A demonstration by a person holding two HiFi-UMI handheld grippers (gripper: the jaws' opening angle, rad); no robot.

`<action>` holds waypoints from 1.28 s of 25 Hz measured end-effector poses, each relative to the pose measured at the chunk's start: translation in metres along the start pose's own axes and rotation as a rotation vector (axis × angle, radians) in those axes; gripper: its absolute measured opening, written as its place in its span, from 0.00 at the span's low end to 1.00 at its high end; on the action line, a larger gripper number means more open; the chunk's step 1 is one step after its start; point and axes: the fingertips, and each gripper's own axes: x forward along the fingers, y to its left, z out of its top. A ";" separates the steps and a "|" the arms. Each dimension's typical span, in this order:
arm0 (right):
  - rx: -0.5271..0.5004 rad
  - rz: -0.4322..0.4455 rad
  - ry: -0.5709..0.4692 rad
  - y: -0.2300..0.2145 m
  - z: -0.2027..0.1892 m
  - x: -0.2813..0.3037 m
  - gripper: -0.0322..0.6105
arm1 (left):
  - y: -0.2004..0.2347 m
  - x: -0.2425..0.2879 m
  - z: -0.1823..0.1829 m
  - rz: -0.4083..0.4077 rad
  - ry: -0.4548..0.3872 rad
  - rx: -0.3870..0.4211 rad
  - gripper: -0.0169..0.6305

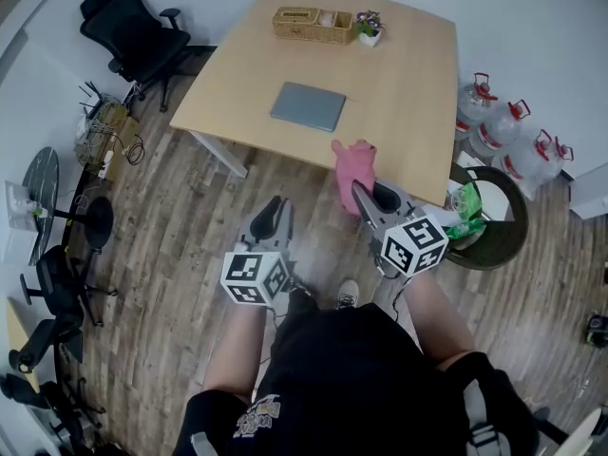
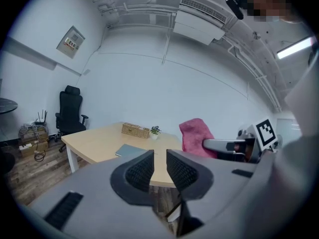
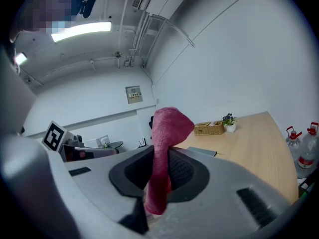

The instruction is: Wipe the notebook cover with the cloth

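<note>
A grey notebook (image 1: 307,105) lies flat near the middle of the light wooden table (image 1: 408,93); in the left gripper view the notebook (image 2: 130,151) shows just past the jaws. My right gripper (image 1: 366,198) is held off the table's near edge and is shut on a pink cloth (image 1: 353,169), which stands up from between its jaws (image 3: 167,128). My left gripper (image 1: 269,218) hangs beside it over the floor, short of the table. Its jaws are shut down to a thin slit, with nothing between them (image 2: 160,156).
A wicker basket (image 1: 312,24) and a small potted plant (image 1: 369,28) stand at the table's far edge. A black office chair (image 1: 133,31) is at the far left. Several water bottles (image 1: 513,131) and a round bin (image 1: 489,221) stand right of the table.
</note>
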 end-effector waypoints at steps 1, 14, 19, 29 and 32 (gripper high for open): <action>0.000 -0.004 0.002 0.001 0.000 0.005 0.16 | 0.005 0.001 0.001 -0.006 0.003 -0.004 0.12; -0.001 -0.080 0.021 0.020 0.005 0.089 0.16 | 0.091 0.025 0.017 -0.096 0.037 -0.021 0.32; -0.004 -0.122 0.020 0.028 0.008 0.120 0.16 | 0.124 0.035 0.024 -0.146 0.053 -0.014 0.35; -0.011 -0.155 0.037 0.042 0.008 0.156 0.16 | 0.159 0.041 0.023 -0.192 0.075 -0.023 0.36; -0.015 -0.148 0.048 0.041 0.007 0.167 0.16 | 0.166 0.042 0.017 -0.190 0.095 -0.037 0.36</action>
